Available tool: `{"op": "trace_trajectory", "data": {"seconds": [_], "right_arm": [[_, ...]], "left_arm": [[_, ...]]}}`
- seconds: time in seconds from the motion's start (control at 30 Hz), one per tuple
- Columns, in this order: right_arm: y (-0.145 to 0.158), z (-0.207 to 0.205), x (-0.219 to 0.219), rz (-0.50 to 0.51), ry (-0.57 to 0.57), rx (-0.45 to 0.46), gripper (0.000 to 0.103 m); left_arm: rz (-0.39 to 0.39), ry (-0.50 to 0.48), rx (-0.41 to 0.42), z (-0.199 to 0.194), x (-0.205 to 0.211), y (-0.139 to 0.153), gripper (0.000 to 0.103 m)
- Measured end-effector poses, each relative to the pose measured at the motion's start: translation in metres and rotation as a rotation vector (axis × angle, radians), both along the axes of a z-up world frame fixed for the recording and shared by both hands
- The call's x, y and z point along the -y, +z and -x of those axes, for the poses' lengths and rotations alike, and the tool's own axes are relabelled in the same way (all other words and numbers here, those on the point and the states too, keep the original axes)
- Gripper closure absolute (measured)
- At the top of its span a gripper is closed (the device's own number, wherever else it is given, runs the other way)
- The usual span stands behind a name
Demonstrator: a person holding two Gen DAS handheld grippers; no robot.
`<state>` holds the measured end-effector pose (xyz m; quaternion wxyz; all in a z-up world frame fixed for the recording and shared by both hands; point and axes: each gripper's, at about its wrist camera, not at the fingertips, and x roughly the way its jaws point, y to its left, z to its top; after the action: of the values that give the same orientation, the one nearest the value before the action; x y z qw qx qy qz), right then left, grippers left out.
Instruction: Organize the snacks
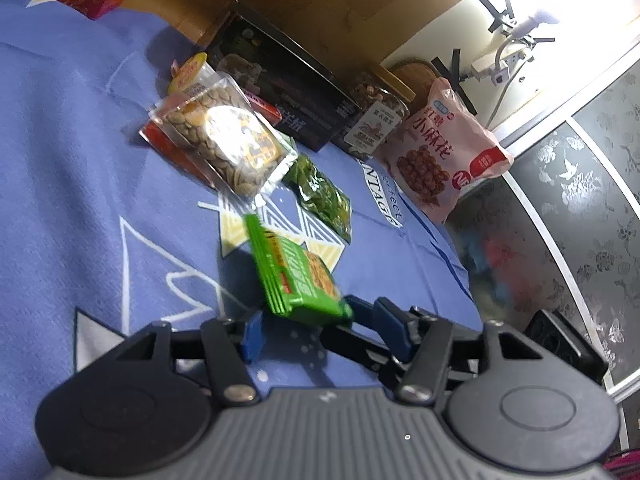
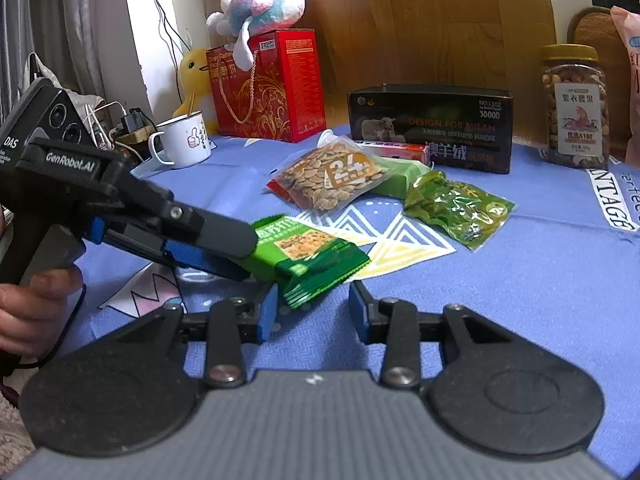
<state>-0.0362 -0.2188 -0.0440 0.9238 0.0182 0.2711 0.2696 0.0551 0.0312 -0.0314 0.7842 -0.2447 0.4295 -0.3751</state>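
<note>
My left gripper [image 1: 306,322] is shut on a green snack packet [image 1: 298,276] and holds it just above the blue tablecloth [image 1: 80,160]. In the right wrist view the left gripper [image 2: 240,254] comes in from the left, clamped on the same packet [image 2: 316,256]. My right gripper [image 2: 314,308] is open and empty, its blue pads either side of the packet's near end. A clear bag of pumpkin seeds [image 2: 332,180] lies on a red packet and a green box behind. A green pickle pouch [image 2: 460,210] lies to the right.
A dark box [image 2: 432,128], a nut jar [image 2: 576,108] and a pink snack bag [image 1: 440,148] stand along the back. A red gift box [image 2: 268,84] with a plush toy, and a white mug [image 2: 186,142], stand at back left. The table edge drops off on the right [image 1: 460,264].
</note>
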Motion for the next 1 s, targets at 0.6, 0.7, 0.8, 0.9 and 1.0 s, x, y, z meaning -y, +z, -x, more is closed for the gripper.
{"op": "trace_trajectory", "data": {"seconds": [0.6,0.7,0.8,0.9,1.0], "right_arm": [[0.000,-0.007,-0.012,0.064,0.038,0.006,0.042],[0.000,-0.015,-0.019,0.088,0.027,0.008,0.042],[-0.001,-0.020,-0.026,0.124,0.014,0.020,0.041],[-0.002,-0.020,-0.027,0.127,0.013,0.023,0.042],[-0.001,-0.020,-0.027,0.125,0.011,0.023,0.042]], "left_arm": [[-0.003,0.007,0.024,-0.013,0.004,0.010,0.041],[-0.003,-0.001,0.016,-0.012,0.006,0.007,0.041],[-0.002,0.003,0.019,-0.011,0.004,0.007,0.041],[0.009,0.003,0.009,-0.012,0.002,0.006,0.041],[0.008,0.007,0.008,-0.013,0.002,0.006,0.041]]}}
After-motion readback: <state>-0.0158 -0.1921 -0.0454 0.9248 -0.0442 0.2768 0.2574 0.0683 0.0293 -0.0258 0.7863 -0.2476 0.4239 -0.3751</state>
